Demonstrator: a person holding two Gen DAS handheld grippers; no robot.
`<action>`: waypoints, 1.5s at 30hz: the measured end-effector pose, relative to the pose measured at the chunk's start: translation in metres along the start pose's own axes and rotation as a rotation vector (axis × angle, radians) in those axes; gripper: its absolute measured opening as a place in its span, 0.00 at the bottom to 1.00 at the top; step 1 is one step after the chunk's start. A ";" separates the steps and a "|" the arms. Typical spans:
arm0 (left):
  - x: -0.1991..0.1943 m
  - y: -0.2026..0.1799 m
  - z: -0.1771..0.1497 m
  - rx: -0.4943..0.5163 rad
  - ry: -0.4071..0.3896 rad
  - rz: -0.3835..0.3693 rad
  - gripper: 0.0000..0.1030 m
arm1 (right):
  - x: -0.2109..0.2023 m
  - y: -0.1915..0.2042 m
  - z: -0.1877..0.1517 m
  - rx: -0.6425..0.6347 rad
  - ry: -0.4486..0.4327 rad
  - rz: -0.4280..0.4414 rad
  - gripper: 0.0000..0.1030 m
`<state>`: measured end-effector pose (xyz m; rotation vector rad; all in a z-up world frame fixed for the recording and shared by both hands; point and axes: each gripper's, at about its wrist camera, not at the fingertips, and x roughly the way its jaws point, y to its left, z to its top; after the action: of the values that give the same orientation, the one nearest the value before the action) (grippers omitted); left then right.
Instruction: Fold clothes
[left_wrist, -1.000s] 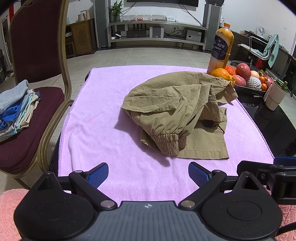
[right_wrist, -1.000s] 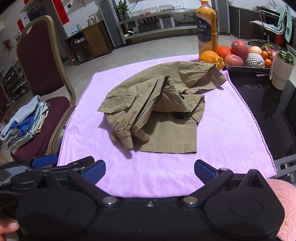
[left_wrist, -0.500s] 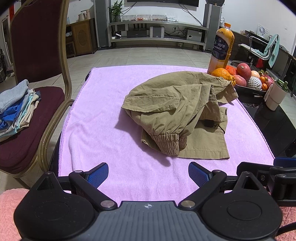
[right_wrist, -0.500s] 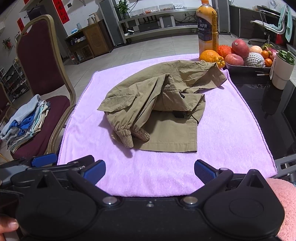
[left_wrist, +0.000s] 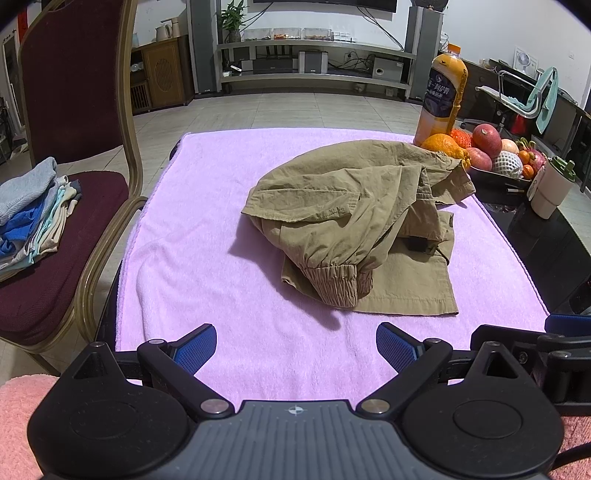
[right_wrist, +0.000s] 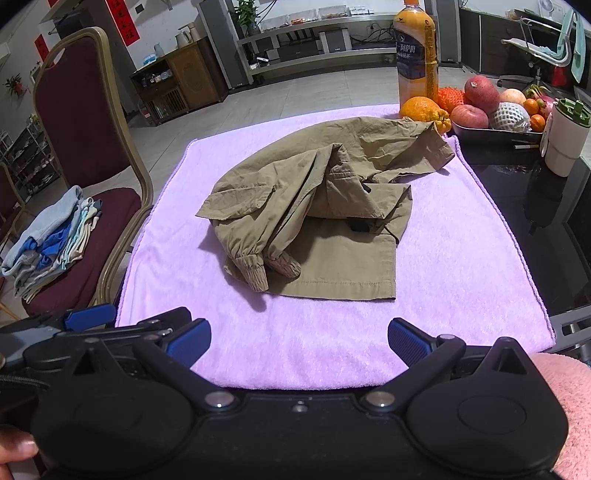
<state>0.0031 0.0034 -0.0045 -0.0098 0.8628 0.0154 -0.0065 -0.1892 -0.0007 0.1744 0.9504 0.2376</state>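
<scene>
Left tongs (left_wrist: 295, 349) and right tongs (right_wrist: 299, 341) spread wide, side by side

Juice bottle (left_wrist: 441, 96) behind fruit tray (left_wrist: 495, 173), white cup (left_wrist: 551, 188) beside it, maroon chair (left_wrist: 66, 110) left.

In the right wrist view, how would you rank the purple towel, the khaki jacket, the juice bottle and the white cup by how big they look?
Largest to smallest as they appear:
1. purple towel
2. khaki jacket
3. juice bottle
4. white cup

The bottle stands farther away than the cup, so their true sizes may differ more than it looks.
</scene>
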 end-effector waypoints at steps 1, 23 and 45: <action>0.000 0.000 0.000 0.000 0.000 0.000 0.93 | 0.000 0.000 0.000 0.001 0.000 0.000 1.00; 0.025 0.018 0.019 0.048 -0.058 -0.125 0.59 | 0.039 -0.028 0.061 0.117 -0.108 0.135 1.00; 0.131 -0.052 0.014 0.283 -0.015 0.048 0.55 | 0.128 -0.095 0.044 0.323 0.035 0.331 0.55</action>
<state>0.0995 -0.0476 -0.0951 0.2765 0.8440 -0.0615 0.1130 -0.2474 -0.0995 0.6290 0.9885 0.3909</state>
